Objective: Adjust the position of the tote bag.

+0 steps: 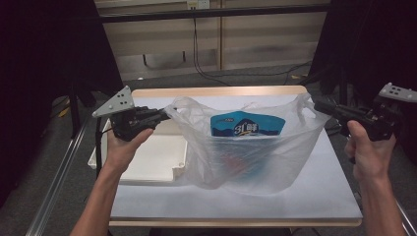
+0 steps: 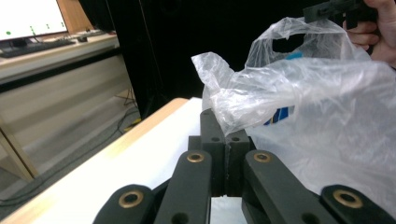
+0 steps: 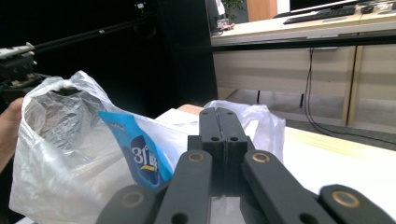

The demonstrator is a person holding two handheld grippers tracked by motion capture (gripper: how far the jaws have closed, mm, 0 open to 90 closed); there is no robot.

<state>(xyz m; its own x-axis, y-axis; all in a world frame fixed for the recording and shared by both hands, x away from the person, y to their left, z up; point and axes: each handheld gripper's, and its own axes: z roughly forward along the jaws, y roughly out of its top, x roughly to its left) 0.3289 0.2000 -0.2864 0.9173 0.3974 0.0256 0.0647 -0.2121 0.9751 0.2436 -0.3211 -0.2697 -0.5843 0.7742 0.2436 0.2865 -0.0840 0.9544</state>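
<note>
On a white table (image 1: 314, 191) before dark curtains, you hold a thin plastic bag (image 1: 246, 157) stretched between both grippers: left gripper (image 1: 164, 114) and right gripper (image 1: 317, 104) each clamped on a handle. The blue packet (image 1: 248, 125) inside looks light; the film seems slippery and tearable, so grip the bunched handles.

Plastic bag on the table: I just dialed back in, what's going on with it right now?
A person is holding the clear plastic bag stretched between two handheld grippers. The left gripper is shut on the bag's left handle, the right gripper shut on its right handle. The bag sags over the white table, its bottom apparently on or near the surface. Inside is a blue packet, standing upright. A white tray sits on the table to the bag's left.
</note>
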